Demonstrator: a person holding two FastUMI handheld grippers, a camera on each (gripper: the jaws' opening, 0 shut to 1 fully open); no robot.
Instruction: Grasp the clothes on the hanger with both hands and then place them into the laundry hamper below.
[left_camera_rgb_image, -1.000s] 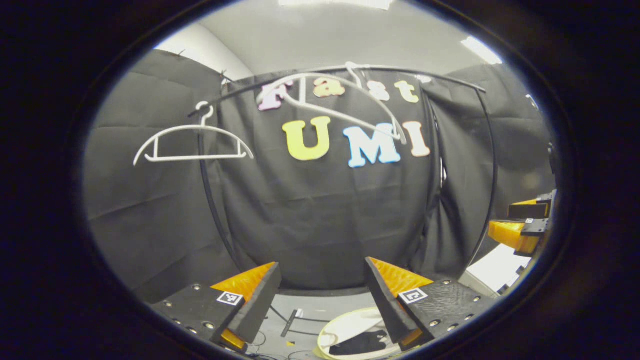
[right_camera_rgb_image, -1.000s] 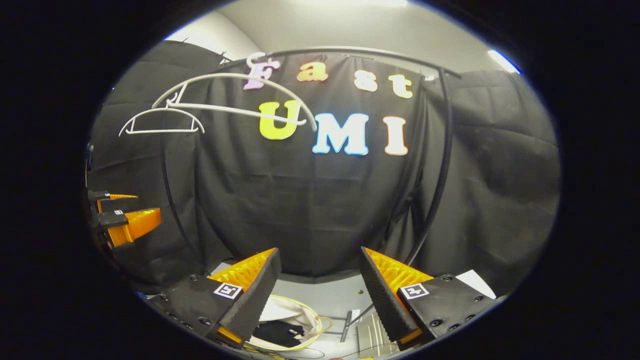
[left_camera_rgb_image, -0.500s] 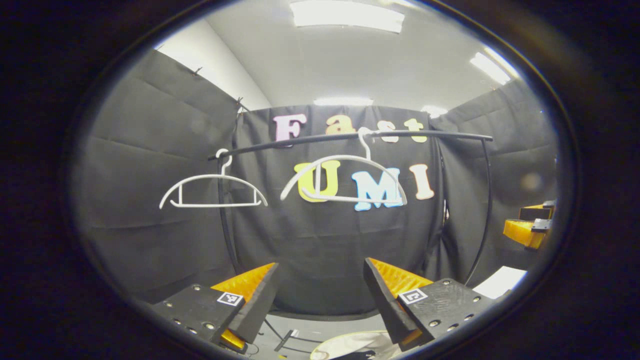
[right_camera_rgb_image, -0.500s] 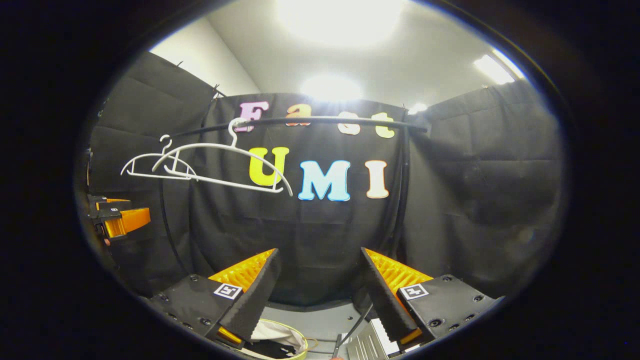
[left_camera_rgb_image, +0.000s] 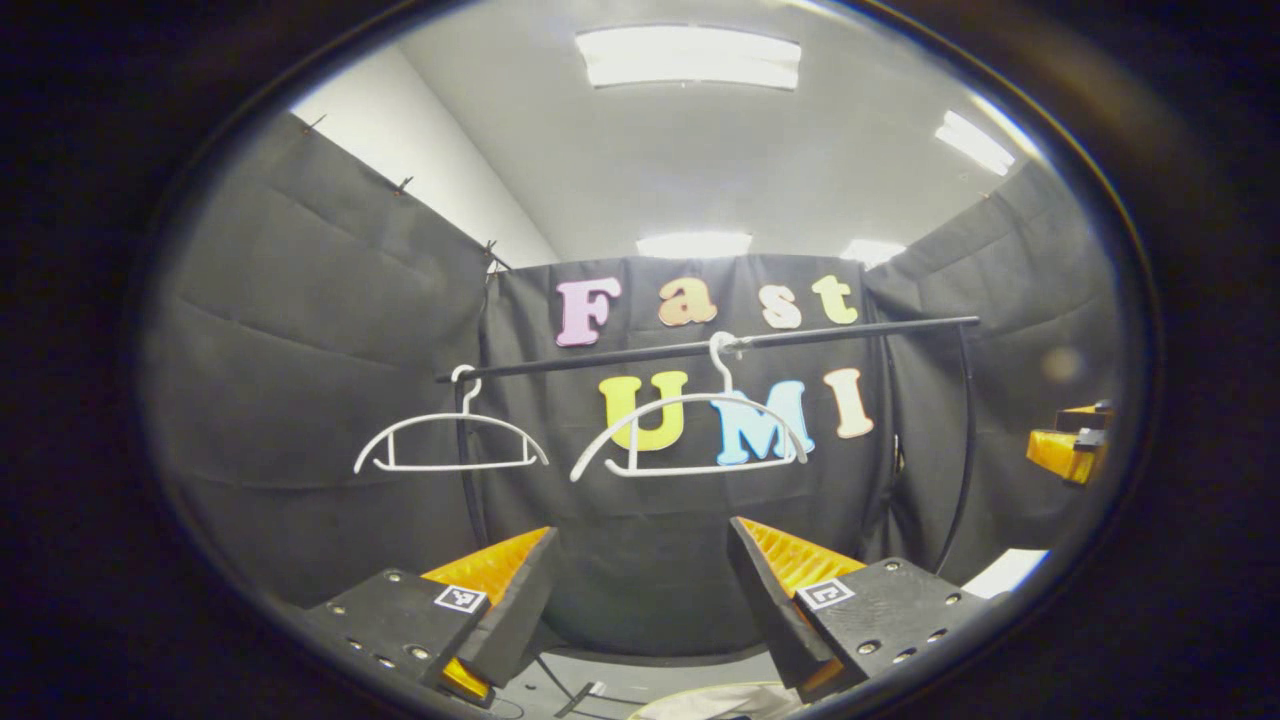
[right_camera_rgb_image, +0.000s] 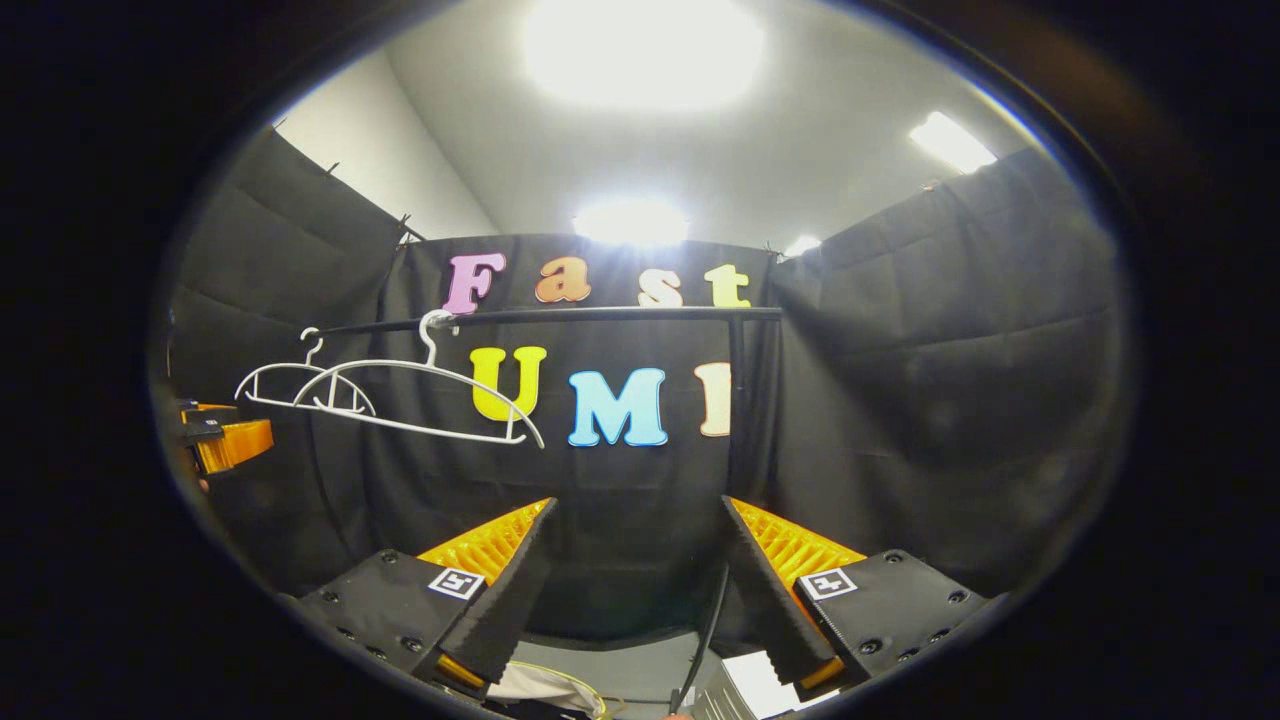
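- Hanging bare on the black rail (left_camera_rgb_image: 720, 345): two white hangers, near hanger (left_camera_rgb_image: 690, 435) toward the rail's middle, far hanger (left_camera_rgb_image: 452, 442) by the rail's left end in the left gripper view.
- No garment on either hanger; same pair seen in the right gripper view, near hanger (right_camera_rgb_image: 420, 395) overlapping far hanger (right_camera_rgb_image: 290, 385), both hooked over the rail (right_camera_rgb_image: 560, 316).
- Clothes: cannot tell for sure; only a dark patch inside the hamper at the bottom edge of the right gripper view, too cropped to identify.
- Laundry hamper (right_camera_rgb_image: 545, 685) low in the right gripper view, pale rim and white lining peeking out between and below the fingers; sliver of its rim (left_camera_rgb_image: 700, 700) also at the bottom of the left gripper view.
- Left gripper (left_camera_rgb_image: 640, 560): jaws wide apart, nothing between the orange-and-black fingers (left_camera_rgb_image: 510, 590), pointed at the black cloth wall below the hangers.
- Right gripper (right_camera_rgb_image: 635, 545): jaws likewise spread, nothing held, fingers (right_camera_rgb_image: 770, 590) aimed at the wall under the rail.
- Each gripper visible from the other: right gripper at the far right edge of the left gripper view, left gripper at the far left edge of the right gripper view, well apart.
- Rack upright (left_camera_rgb_image: 962, 440) curving down at the right; ceiling lights (left_camera_rgb_image: 688, 55) above.
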